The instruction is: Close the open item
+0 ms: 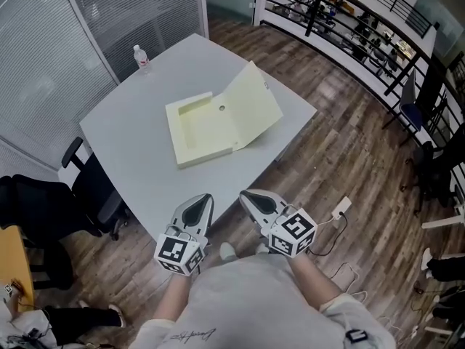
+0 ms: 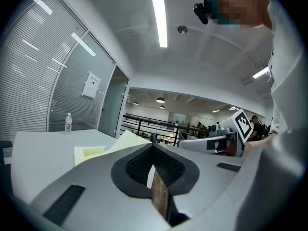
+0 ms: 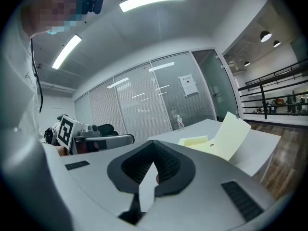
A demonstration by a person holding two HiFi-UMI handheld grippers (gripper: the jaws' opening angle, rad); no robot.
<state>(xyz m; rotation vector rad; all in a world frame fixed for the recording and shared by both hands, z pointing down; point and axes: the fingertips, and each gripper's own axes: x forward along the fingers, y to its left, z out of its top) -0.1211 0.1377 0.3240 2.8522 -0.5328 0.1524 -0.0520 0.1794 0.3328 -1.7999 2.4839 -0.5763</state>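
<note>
Lying open mid-table on the pale grey square table [image 1: 127,147], the pale yellow cardboard box file [image 1: 207,131] has its lid tilted up at its right. Left gripper [image 1: 203,199] and right gripper [image 1: 247,194] hover near the person's chest, both clenched and empty. In the gripper views, their own bodies hide part of the file.

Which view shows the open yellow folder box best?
The head view: the whole folder box lies open, lid raised. The right gripper view shows its lid side-on; the left gripper view only a sliver.
</note>
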